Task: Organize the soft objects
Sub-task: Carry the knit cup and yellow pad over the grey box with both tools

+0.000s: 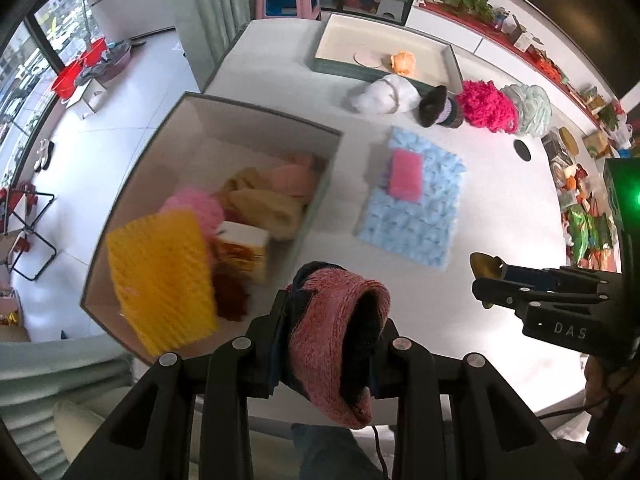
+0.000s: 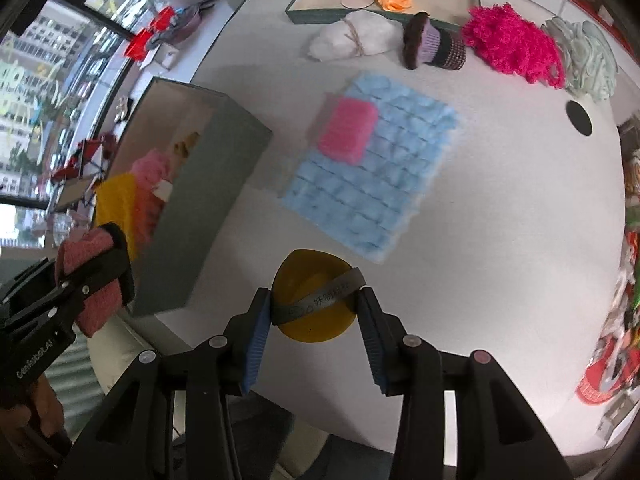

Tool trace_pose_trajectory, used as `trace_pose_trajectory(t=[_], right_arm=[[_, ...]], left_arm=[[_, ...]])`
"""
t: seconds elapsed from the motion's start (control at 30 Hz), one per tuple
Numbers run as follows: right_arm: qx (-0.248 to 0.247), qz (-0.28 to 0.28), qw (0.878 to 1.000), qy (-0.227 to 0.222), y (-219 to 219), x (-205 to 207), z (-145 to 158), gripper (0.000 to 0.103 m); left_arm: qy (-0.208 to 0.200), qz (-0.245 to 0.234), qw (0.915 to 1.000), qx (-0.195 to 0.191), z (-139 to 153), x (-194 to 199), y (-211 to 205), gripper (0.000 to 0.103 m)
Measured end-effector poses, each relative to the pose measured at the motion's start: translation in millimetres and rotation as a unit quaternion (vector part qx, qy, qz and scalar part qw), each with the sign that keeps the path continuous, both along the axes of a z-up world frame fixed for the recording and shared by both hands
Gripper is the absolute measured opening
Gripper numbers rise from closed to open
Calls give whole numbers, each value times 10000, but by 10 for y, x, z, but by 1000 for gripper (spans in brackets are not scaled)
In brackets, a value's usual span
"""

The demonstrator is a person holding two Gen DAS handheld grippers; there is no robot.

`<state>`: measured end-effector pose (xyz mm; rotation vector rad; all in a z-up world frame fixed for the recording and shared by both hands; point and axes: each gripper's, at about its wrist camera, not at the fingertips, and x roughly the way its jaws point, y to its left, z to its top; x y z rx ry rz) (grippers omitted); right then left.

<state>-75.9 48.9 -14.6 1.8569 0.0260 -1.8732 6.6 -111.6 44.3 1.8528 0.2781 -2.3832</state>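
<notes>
red knit cuff [image 1: 340, 332] clamped, yellow sponge [image 2: 314, 300] gripped (banded)

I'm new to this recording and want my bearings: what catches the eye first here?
Each gripper holds something: the left gripper is clamped on a red knitted sleeve, the right gripper on a yellow puff with a grey band. Mid-table, a pink sponge lies on a blue quilted pad.

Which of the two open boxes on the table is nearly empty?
The far box: only an orange flower and a round pad inside; the near box is crammed.
</notes>
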Motion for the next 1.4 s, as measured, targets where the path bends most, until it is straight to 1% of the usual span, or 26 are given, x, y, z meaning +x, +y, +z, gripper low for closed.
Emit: trace_pose_trajectory(t=[0.07,0.23,0.43,0.53,0.67,0.8,0.97,1.17,1.4], right_arm=[[-23,-133,9999,-21,-113,87,23,47],[54,-220,9997,71,-366,264,161,47],[182,75,9994,285,-760,348,376,47],[215,168,9986,464,-911,335,517,47],[249,250,9975,617,-1059,288,672,47],[288,378,9961,744,-1196,256,780,47],[282,568,9949,783,-1430,173,787,47],[255,888,9920,862,-1760,93,802,47],[233,1098,9896,898,-2060,-36,779,47]], left_arm=[[28,-75,10000,33,3,40,-120,32],[119,-208,9997,80,8,90,-376,32],[373,-140,9991,142,92,139,-619,32],[504,24,9987,123,123,163,-780,32],[616,435,9969,207,109,227,-1059,32],[610,710,9954,204,51,301,-1269,32],[512,960,9939,161,-47,316,-1472,32],[475,1204,9915,131,-122,213,-1645,32],[363,1339,9903,32,-219,114,-1699,32]])
